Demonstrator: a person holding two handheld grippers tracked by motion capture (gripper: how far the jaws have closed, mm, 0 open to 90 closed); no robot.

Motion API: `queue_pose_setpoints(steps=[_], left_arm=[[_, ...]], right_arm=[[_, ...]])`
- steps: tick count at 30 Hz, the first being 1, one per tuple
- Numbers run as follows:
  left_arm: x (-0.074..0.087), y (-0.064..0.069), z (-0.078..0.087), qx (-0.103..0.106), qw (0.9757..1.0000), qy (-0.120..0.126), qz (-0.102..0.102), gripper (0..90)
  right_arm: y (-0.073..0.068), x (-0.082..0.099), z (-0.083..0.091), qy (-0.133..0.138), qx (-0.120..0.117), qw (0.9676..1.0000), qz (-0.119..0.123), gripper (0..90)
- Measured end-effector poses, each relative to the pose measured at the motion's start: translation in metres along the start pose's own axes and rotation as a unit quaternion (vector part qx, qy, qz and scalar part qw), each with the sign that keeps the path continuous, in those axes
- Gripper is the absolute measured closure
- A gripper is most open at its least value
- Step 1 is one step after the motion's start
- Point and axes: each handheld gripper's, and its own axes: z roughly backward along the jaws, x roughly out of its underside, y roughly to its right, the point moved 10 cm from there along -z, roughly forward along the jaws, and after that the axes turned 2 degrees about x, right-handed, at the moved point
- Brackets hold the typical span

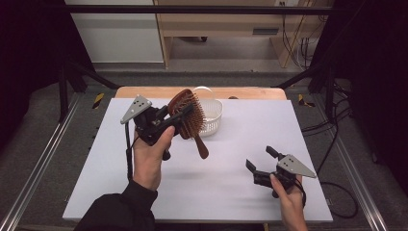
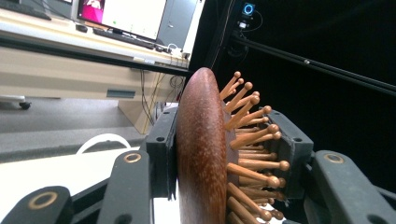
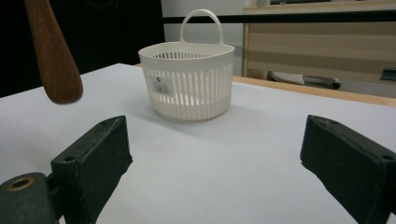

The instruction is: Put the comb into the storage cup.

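- Hanging above the table, the wooden hairbrush [image 1: 186, 115] sits clamped between the jaws of the left gripper [image 1: 171, 119], its head up at the gripper and its handle pointing down toward the white tabletop [image 1: 240, 159] without touching it.
- Seen in the left gripper view, the hairbrush head [image 2: 201, 154] stands edge-on between the two black jaws: one pad presses flat on the smooth rounded back, the other bears on the tips of the wooden bristles [image 2: 252, 140], which stick out toward that side.
- The jaws grasp the head only; the handle is free, and its rounded end shows in the right gripper view [image 3: 53, 56], hovering over the table.
- The person's left hand [image 1: 151, 154] holds that gripper lifted off the surface, dark sleeve coming in from the bottom edge.
- Just behind the brush stands a white slotted basket [image 1: 211, 118] with an arched handle, upright on the table near its far edge.
- The right gripper [image 1: 262, 161] is well apart from the brush, low over the near right part of the table, jaws released and spread wide with nothing between them.
- From the right gripper view, the basket [image 3: 189, 84] stands ahead of those spread jaws, bare tabletop between.
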Motion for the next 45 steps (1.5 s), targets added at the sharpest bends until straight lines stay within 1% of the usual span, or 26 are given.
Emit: queue_pose_setpoints(steps=[2, 5, 8, 11, 13, 15, 16, 18, 24, 27, 28, 34, 36, 38, 39, 41, 45], left_arm=[[-0.004, 0.002, -0.002, 0.001, 1.0, -0.001, -0.007, 50.7], [-0.009, 0.002, -0.005, 0.0, 0.9999, -0.001, -0.01, 50.7], [-0.013, 0.0, -0.009, -0.004, 0.9999, 0.0, -0.013, 50.7], [-0.017, -0.002, -0.012, -0.006, 0.9999, 0.001, -0.011, 50.6], [-0.021, -0.004, -0.014, -0.007, 0.9999, 0.003, -0.01, 50.6], [-0.025, -0.005, -0.016, -0.008, 0.9999, 0.006, -0.006, 50.6], [-0.026, -0.005, -0.017, -0.009, 0.9999, 0.006, -0.006, 50.6], [-0.029, -0.005, -0.019, -0.01, 0.9999, 0.007, -0.008, 50.5], [-0.036, -0.007, -0.027, -0.013, 0.9998, 0.007, -0.01, 50.4], [-0.037, -0.009, -0.03, -0.013, 0.9999, 0.007, -0.006, 50.4], [-0.038, -0.01, -0.032, -0.013, 0.9999, 0.01, -0.002, 50.4], [-0.04, -0.014, -0.039, -0.013, 0.9997, 0.019, 0.007, 50.3], [-0.039, -0.015, -0.042, -0.014, 0.9998, 0.017, 0.004, 50.3], [-0.036, -0.017, -0.047, -0.017, 0.9997, 0.014, 0.007, 50.2], [-0.035, -0.017, -0.048, -0.018, 0.9997, 0.014, 0.009, 50.2], [-0.032, -0.017, -0.05, -0.019, 0.9998, 0.009, 0.005, 50.2], [-0.031, -0.017, -0.055, -0.019, 0.9998, 0.008, 0.007, 50.1]], right_arm=[[0.006, 0.001, 0.007, 0.003, 0.006, 1.0, -0.002, 7.8], [0.014, 0.002, 0.014, 0.007, 0.021, 0.9998, 0.001, 6.9], [0.018, 0.0, 0.018, 0.016, 0.025, 0.9995, -0.005, 5.3], [0.018, 0.0, 0.017, 0.016, 0.028, 0.9994, -0.008, 4.5], [0.017, 0.002, 0.016, 0.013, 0.025, 0.9995, -0.01, 4.1], [0.016, 0.003, 0.015, 0.009, 0.025, 0.9996, -0.006, 3.8], [0.017, 0.004, 0.015, 0.007, 0.027, 0.9996, -0.005, 3.8], [0.018, 0.004, 0.015, 0.006, 0.028, 0.9995, -0.012, 3.7], [0.018, 0.005, 0.014, 0.008, 0.026, 0.9995, -0.014, 2.9], [0.018, 0.005, 0.014, 0.009, 0.027, 0.9995, -0.014, 2.7], [0.018, 0.004, 0.014, 0.011, 0.026, 0.9995, -0.015, 2.7], [0.019, 0.005, 0.015, 0.013, 0.029, 0.9994, -0.017, 2.4], [0.019, 0.005, 0.015, 0.013, 0.03, 0.9993, -0.018, 2.4], [0.019, 0.005, 0.015, 0.014, 0.03, 0.9993, -0.018, 2.5], [0.019, 0.005, 0.015, 0.015, 0.03, 0.9993, -0.018, 2.5], [0.019, 0.004, 0.015, 0.019, 0.028, 0.9992, -0.019, 2.4], [0.018, 0.005, 0.015, 0.02, 0.025, 0.9993, -0.021, 2.4]])
